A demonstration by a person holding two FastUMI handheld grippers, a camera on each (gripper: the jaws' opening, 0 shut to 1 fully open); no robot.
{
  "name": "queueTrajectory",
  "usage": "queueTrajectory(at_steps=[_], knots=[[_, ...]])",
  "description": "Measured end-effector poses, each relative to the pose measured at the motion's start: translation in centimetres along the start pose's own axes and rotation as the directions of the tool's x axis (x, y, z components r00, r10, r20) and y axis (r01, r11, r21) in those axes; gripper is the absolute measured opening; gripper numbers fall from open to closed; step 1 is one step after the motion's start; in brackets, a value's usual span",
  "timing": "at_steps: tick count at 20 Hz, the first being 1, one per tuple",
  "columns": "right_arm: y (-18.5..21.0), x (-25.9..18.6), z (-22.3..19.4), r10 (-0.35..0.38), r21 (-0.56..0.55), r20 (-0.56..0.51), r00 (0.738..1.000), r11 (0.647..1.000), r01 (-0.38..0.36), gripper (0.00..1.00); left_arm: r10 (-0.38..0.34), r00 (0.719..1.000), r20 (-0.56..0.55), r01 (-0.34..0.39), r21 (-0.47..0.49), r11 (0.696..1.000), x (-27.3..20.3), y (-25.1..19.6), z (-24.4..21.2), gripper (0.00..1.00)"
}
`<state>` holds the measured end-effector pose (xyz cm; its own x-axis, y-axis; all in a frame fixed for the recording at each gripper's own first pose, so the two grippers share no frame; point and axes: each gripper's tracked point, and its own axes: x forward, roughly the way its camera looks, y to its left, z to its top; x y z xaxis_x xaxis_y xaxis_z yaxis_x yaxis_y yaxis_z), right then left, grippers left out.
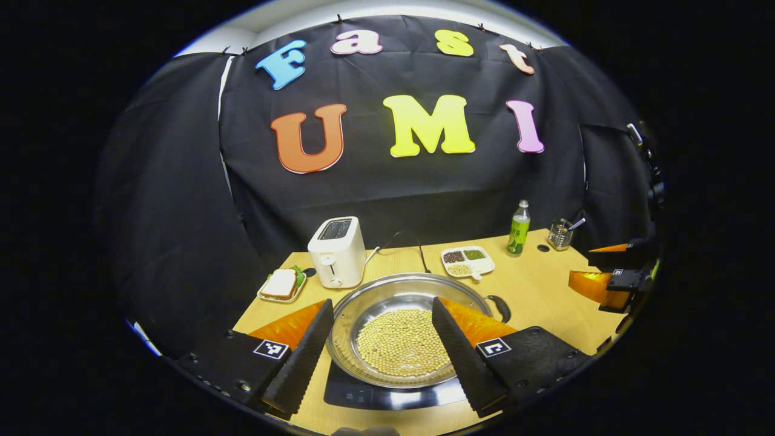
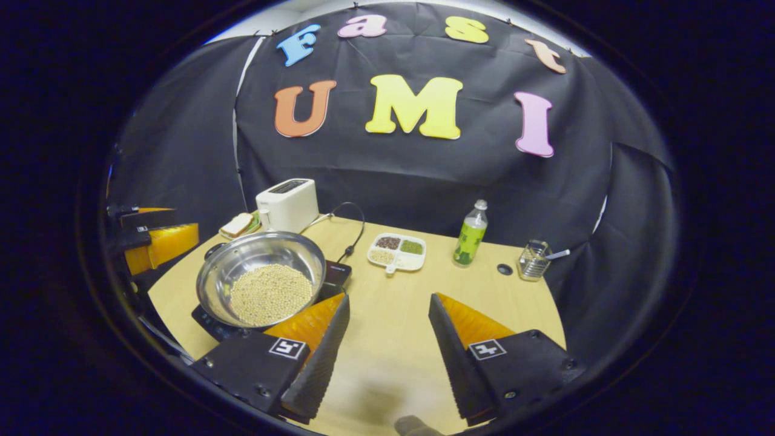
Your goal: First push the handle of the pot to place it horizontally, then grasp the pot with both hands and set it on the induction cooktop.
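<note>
Pot [image 1: 402, 330] full of beans is sitting on the cooktop [image 1: 387, 393]. Left gripper [image 1: 382, 351] hangs wide open over it, gripping nothing. Right gripper [image 2: 387, 348] is wide open too, empty, above bare table [image 2: 387, 315].

**Open table to the right of the pot, clutter along the back**

In the right gripper view a broad stretch of bare table [image 2: 387, 339] lies ahead of the right gripper [image 2: 387, 357], whose fingers stand wide apart over it. The pot [image 2: 260, 284] on the cooktop [image 2: 336, 274] blocks the left side. Behind it stand the toaster [image 2: 288, 204] and a sandwich plate [image 2: 239, 225], with a cord [image 2: 354, 233] trailing between. Farther back, a divided dish [image 2: 396, 251], a bottle [image 2: 471, 235] and a wire holder [image 2: 534, 260] stand apart from one another, with gaps between.
</note>
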<state>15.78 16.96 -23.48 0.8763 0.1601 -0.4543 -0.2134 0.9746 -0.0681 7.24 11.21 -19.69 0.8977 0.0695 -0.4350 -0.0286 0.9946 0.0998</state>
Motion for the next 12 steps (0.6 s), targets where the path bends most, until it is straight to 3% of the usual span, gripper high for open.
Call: queueTrajectory(at_steps=[1,5,6,12], knots=[[-0.8,-0.9,0.3,0.005,0.001,0.012,1.0,1.0,-0.005,0.92,0.014,1.0,0.022,-0.014,-0.002,1.0,-1.0,-0.8,0.9,0.97],[-5.4,-5.6,1.6,-0.002,-0.002,0.072,0.997,1.0,0.003,0.99,0.027,0.997,0.078,-0.025,-0.026,0.999,-5.3,-4.5,3.2,0.97],[-6.6,-7.0,1.8,-0.003,0.001,0.084,0.996,1.0,0.003,0.95,0.035,0.995,0.091,-0.032,-0.032,0.999,-6.4,-5.4,3.8,0.96],[-14.1,-15.4,4.9,-0.024,0.03,0.203,0.979,0.999,0.019,0.98,0.019,0.981,0.194,-0.007,-0.065,0.998,-12.0,-12.9,7.9,0.96]])
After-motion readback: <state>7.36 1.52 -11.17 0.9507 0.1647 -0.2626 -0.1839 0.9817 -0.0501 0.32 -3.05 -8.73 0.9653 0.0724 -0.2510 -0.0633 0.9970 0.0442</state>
